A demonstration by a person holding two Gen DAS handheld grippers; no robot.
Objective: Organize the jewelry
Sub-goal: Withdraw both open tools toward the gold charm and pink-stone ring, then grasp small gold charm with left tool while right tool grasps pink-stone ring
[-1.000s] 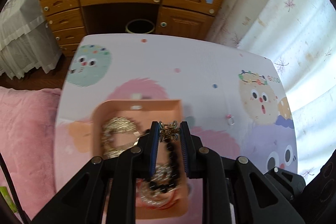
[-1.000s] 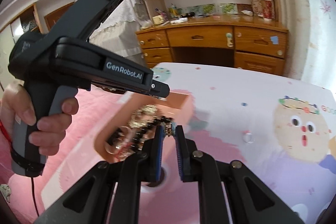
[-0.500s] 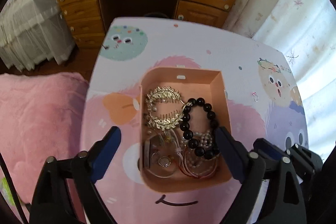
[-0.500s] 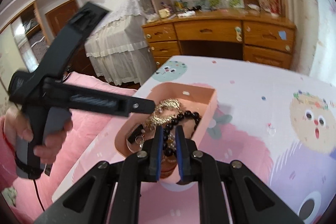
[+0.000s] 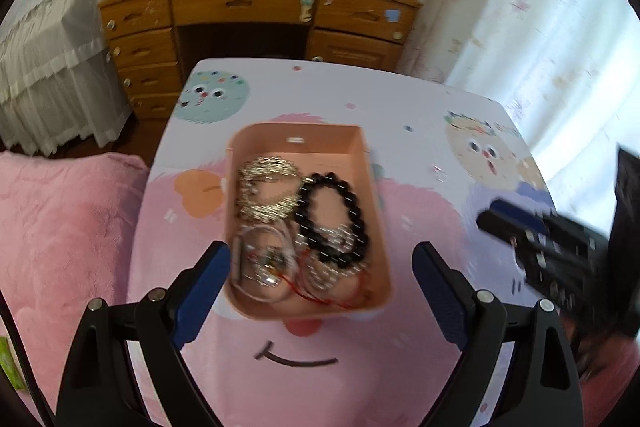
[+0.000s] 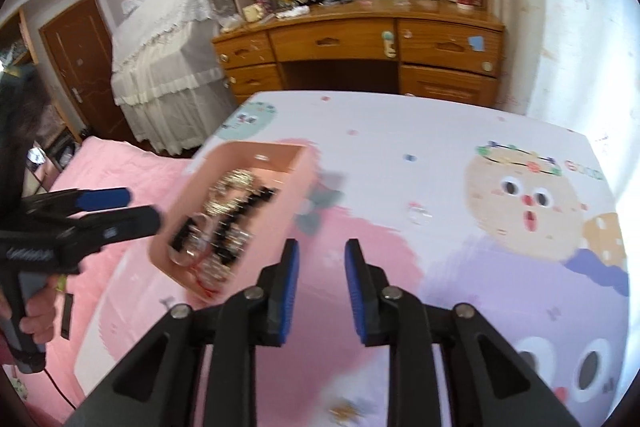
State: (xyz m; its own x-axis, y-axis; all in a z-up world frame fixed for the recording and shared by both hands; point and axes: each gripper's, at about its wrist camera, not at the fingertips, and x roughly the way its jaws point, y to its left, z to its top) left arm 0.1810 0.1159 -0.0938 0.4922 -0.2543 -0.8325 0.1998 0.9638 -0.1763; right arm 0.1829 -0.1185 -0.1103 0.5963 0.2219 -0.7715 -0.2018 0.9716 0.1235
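A pink tray [image 5: 377,211] on the cartoon-print table [image 5: 400,327] holds a black bead bracelet [image 5: 357,205], a gold hair comb [image 5: 266,213] and several smaller pieces tangled at its near end. My left gripper [image 5: 322,259] hangs above the tray's near end, open wide, with nothing in its grasp. My right gripper [image 6: 322,253] is over bare table to the right of the tray [image 6: 276,227]; its jaws are opening and nothing is between them. A small ring [image 6: 418,213] lies on the table further right. The right gripper [image 5: 540,243] shows blurred at the left view's right edge.
Pink bedding [image 5: 60,227] borders the table on the left. A wooden desk [image 5: 248,11] with drawers stands beyond the far edge, and pale curtains [image 5: 540,47] hang at the right. A hand [image 6: 36,311] holds the left gripper's handle.
My left gripper let go of the black bead bracelet, which now lies in the tray, opened wide and drew back. My right gripper swung right, away from the tray, and its jaws parted.
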